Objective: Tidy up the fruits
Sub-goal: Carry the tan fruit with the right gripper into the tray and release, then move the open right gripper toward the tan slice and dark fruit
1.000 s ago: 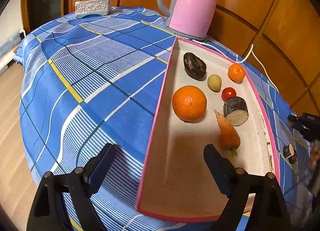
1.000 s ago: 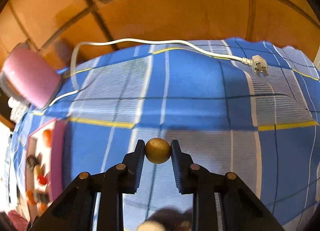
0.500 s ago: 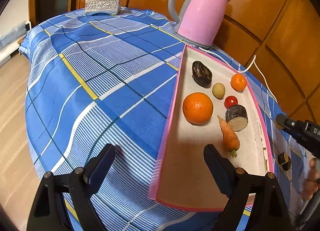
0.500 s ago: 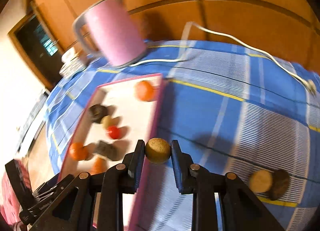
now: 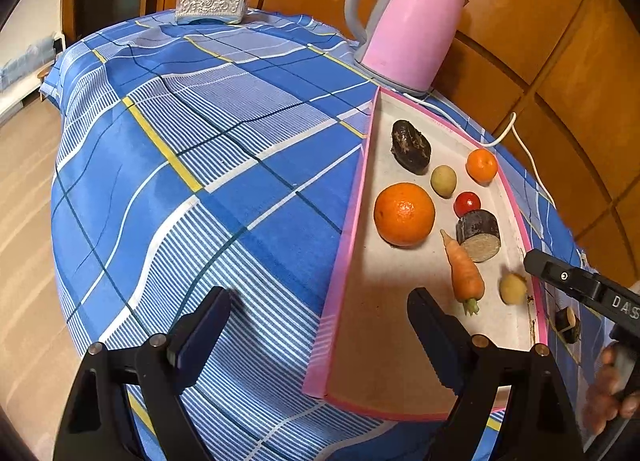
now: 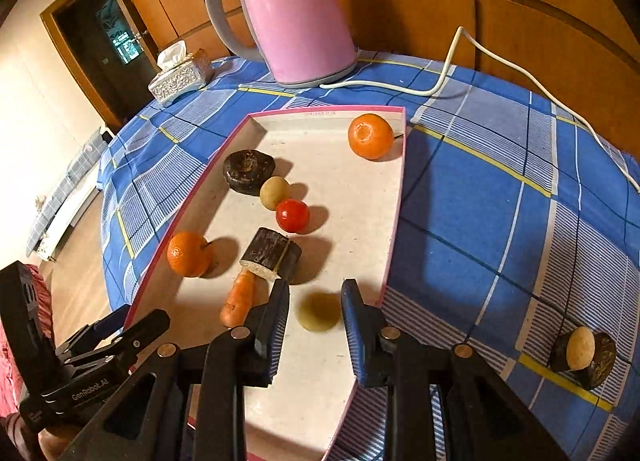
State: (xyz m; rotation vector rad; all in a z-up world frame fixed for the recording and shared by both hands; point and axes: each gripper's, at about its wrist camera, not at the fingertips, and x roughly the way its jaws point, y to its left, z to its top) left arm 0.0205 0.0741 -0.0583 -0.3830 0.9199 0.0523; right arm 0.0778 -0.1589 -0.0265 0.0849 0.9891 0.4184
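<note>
A pink-rimmed tray (image 6: 394, 221) holds a large orange (image 6: 188, 254), a small orange (image 6: 370, 136), a tomato (image 6: 292, 215), a carrot (image 6: 238, 299), two dark chunks and a pale round fruit (image 6: 274, 192). My right gripper (image 6: 314, 293) hangs over the tray's near right side. A tan round fruit (image 6: 319, 311) lies on the tray floor just under its fingertips, with a sliver of gap to the pads. In the left wrist view this fruit (image 5: 513, 288) sits below the right finger (image 5: 560, 275). My left gripper (image 5: 316, 325) stands wide open across the tray's left wall, holding nothing.
A dark chunk with a pale round piece (image 6: 582, 353) lies on the blue checked cloth right of the tray. A pink kettle (image 6: 296, 17) and its white cord (image 6: 452, 57) stand behind the tray. A tissue box (image 5: 212, 1) sits at the far edge.
My right gripper swung from over the bare cloth to over the tray, carrying the tan fruit. The fruit was pinched between the pads before and now rests lower, on the tray floor. The left gripper barely moved.
</note>
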